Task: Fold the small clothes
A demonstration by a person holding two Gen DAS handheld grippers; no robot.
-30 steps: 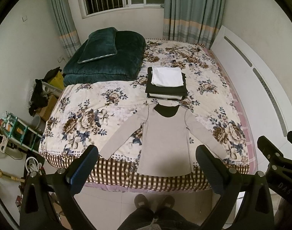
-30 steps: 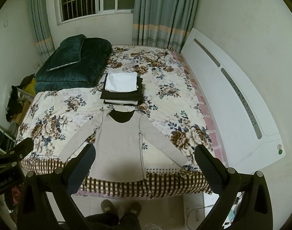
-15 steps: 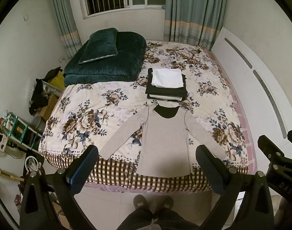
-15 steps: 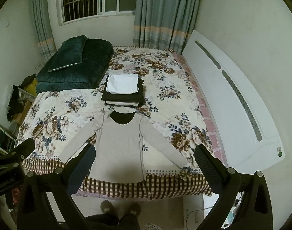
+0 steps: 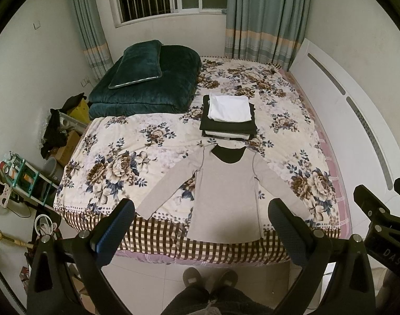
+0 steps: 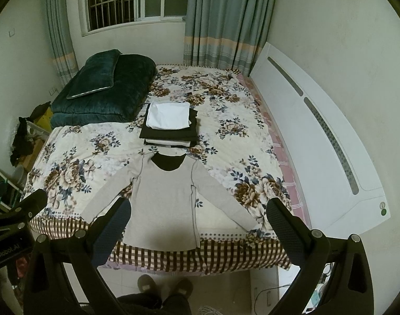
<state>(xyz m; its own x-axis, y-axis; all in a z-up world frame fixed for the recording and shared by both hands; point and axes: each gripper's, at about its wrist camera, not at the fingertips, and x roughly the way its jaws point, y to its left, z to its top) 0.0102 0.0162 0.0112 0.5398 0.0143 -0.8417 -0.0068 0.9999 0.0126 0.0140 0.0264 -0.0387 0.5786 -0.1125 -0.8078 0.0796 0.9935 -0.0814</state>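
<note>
A beige long-sleeved top (image 5: 226, 197) with a dark neck lies flat, sleeves spread, at the near edge of the floral bed; it also shows in the right wrist view (image 6: 164, 199). Behind it sits a stack of folded clothes (image 5: 228, 116) with a white piece on top, also in the right wrist view (image 6: 169, 124). My left gripper (image 5: 201, 225) is open and empty, held well above the bed's near edge. My right gripper (image 6: 198, 223) is open and empty at the same height, to the right of the left one.
A dark green folded quilt with a pillow (image 5: 144, 78) fills the bed's far left. A white headboard (image 6: 318, 141) runs along the right side. Boxes, a shelf and clutter (image 5: 29, 173) stand on the floor at left. The person's feet (image 5: 210, 278) stand on tiles before the bed.
Both grippers drifted very slightly; the view of the bed shifted a little. The top and the stack have not moved.
</note>
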